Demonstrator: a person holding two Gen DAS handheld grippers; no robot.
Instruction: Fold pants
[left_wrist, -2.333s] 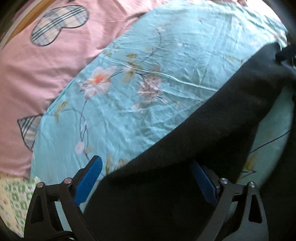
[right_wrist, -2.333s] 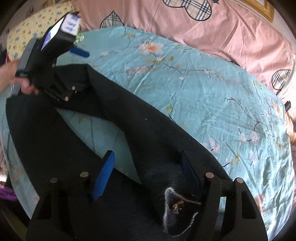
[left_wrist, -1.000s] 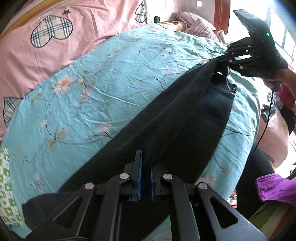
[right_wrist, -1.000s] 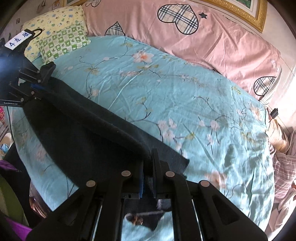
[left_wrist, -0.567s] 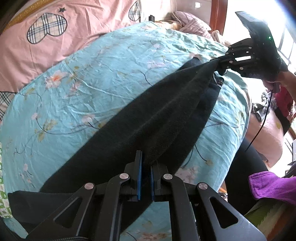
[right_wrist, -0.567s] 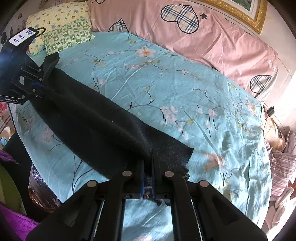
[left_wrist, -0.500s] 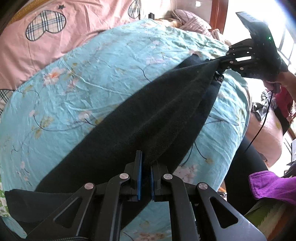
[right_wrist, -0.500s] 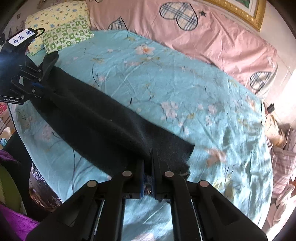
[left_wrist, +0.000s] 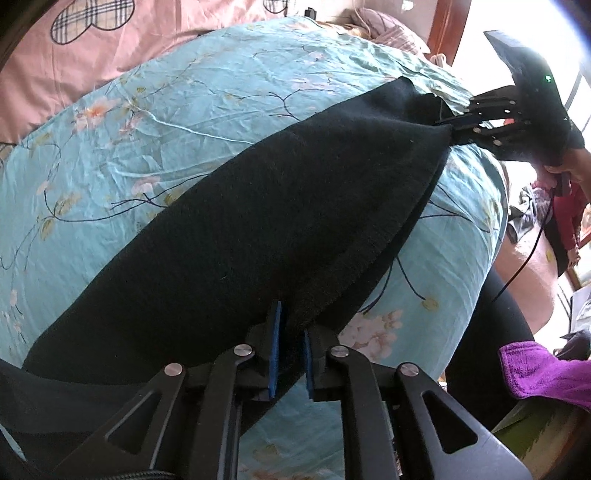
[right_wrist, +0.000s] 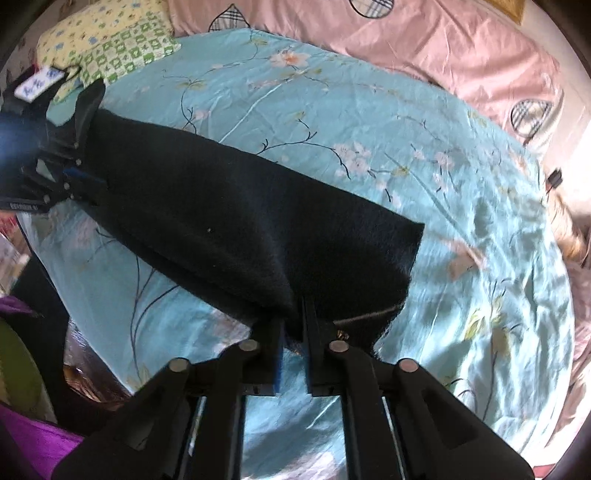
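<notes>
Lying lengthwise across the bed (left_wrist: 207, 122), the pants (left_wrist: 258, 229) are pinched at each end, left gripper (left_wrist: 291, 354) at six o'clock and right gripper (left_wrist: 448, 127) at two o'clock, both jaws just easing apart, presumably so the doubled legs settle flat.

A home bedroom: a bed with a floral turquoise sheet (right_wrist: 369, 122), pink heart-patterned bedding (right_wrist: 443, 44) and a patterned pillow (right_wrist: 110, 37).

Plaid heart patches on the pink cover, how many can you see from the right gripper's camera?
3: one cut off at the top edge, one at upper left, one far right. More may be out of frame.
</notes>
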